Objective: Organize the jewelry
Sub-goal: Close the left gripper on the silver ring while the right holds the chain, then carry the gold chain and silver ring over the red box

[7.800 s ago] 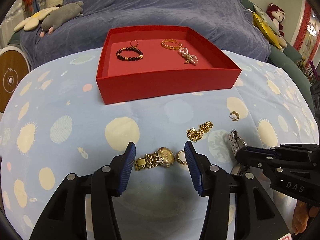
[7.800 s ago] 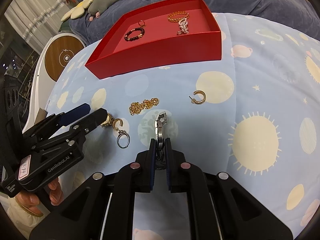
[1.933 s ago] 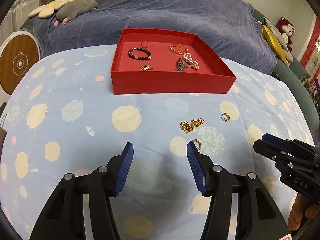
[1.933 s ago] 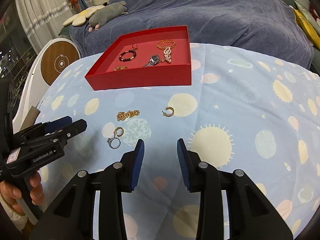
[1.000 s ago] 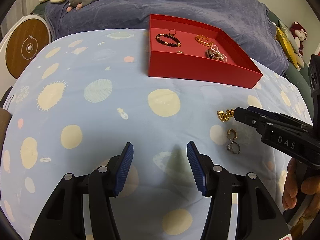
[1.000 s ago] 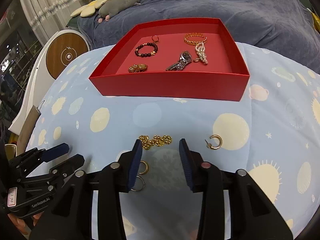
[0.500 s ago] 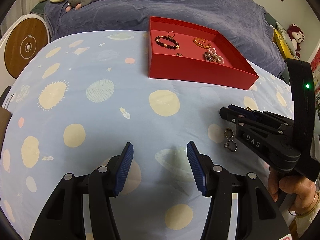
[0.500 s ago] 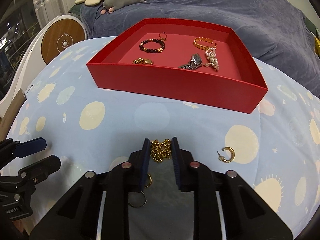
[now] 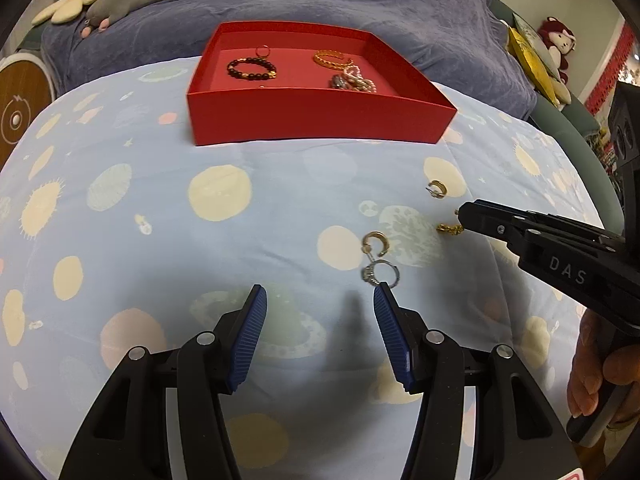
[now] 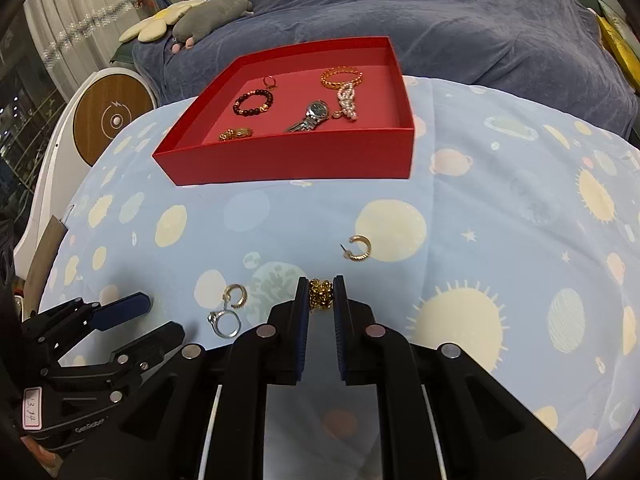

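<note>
Presently the right gripper is seen low over the blue planet-print cloth, its blue pads drawn in narrowly onto a bunched gold chain, which is pinched between them near the tips. From the left wrist view the same gripper is observed entering from the right, angled down toward the cloth, with a bit of chain showing at its tip and the person's hand wrapped around the handle at the frame edge. The left gripper is held above the cloth with its jaws spread wide and nothing between them; a silver ring lies just ahead of its right pad, touching or nearly touching a gold hoop earring. A second gold hoop earring is noted apart on the cloth, ahead of the right gripper. The red tray stands farther back on the cloth and is recorded as containing a dark bead bracelet, a gold bangle, a pearl piece, a silver watch, a gold watch and a small ring. A blue blanket is visible behind.
</note>
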`<state>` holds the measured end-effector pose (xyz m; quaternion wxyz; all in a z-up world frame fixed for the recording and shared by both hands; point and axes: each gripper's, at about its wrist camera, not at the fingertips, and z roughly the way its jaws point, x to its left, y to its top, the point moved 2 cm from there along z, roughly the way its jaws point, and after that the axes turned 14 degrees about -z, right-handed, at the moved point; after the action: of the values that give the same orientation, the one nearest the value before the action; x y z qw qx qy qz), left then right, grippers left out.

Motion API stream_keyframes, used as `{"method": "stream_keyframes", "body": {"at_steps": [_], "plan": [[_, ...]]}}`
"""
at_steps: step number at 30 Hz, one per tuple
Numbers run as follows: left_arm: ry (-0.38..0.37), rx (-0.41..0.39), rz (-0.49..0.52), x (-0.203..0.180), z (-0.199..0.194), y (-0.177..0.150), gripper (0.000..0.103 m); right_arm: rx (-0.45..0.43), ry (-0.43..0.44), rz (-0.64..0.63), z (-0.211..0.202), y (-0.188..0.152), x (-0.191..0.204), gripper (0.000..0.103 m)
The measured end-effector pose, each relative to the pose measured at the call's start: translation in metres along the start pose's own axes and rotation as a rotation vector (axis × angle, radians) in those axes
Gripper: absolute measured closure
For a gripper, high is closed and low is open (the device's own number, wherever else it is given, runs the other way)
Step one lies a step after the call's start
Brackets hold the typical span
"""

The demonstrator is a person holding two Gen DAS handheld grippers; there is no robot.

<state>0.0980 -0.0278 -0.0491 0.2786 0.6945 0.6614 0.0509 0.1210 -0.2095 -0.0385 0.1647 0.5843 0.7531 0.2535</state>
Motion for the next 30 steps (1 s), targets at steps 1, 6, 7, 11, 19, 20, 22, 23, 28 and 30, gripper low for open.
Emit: {"method": "stream_keyframes", "body": {"at_steps": [1, 6, 7, 11, 19, 20, 22, 23, 28, 30], "plan": [[-0.005, 0.000, 0.009, -0.005, 0.002, -0.001, 0.049, 0.001, 0.005, 0.004, -0.003, -0.003, -0.001, 0.092], [-0.012, -0.010, 0.047, -0.024, 0.013, -0.004, 0.050, 0.018, 0.003, -0.003, -0.007, -0.016, -0.004, 0.092], [-0.006, -0.015, 0.055, -0.027, 0.015, -0.004, 0.050, 0.025, 0.006, 0.000, -0.007, -0.018, -0.005, 0.092], [0.042, -0.064, 0.102, -0.036, 0.021, -0.007, 0.050, 0.038, 0.008, 0.005, -0.009, -0.026, -0.010, 0.092], [0.086, -0.115, 0.128, -0.034, 0.021, -0.009, 0.071, 0.040, 0.010, 0.003, -0.013, -0.030, -0.013, 0.092], [0.087, -0.116, 0.124, -0.034, 0.021, -0.008, 0.073, 0.040, 0.011, 0.002, -0.014, -0.030, -0.013, 0.092], [0.090, -0.120, 0.119, -0.031, 0.021, -0.007, 0.081, 0.038, 0.013, 0.001, -0.014, -0.028, -0.011, 0.092], [0.086, -0.119, 0.116, -0.030, 0.020, -0.007, 0.081, 0.038, 0.015, -0.001, -0.014, -0.028, -0.011, 0.092], [0.059, -0.102, 0.096, -0.026, 0.017, -0.007, 0.081, 0.026, 0.026, -0.008, -0.016, -0.022, -0.005, 0.092], [0.041, -0.089, 0.081, -0.023, 0.015, -0.007, 0.081, 0.020, 0.030, -0.010, -0.017, -0.020, -0.003, 0.092]]}}
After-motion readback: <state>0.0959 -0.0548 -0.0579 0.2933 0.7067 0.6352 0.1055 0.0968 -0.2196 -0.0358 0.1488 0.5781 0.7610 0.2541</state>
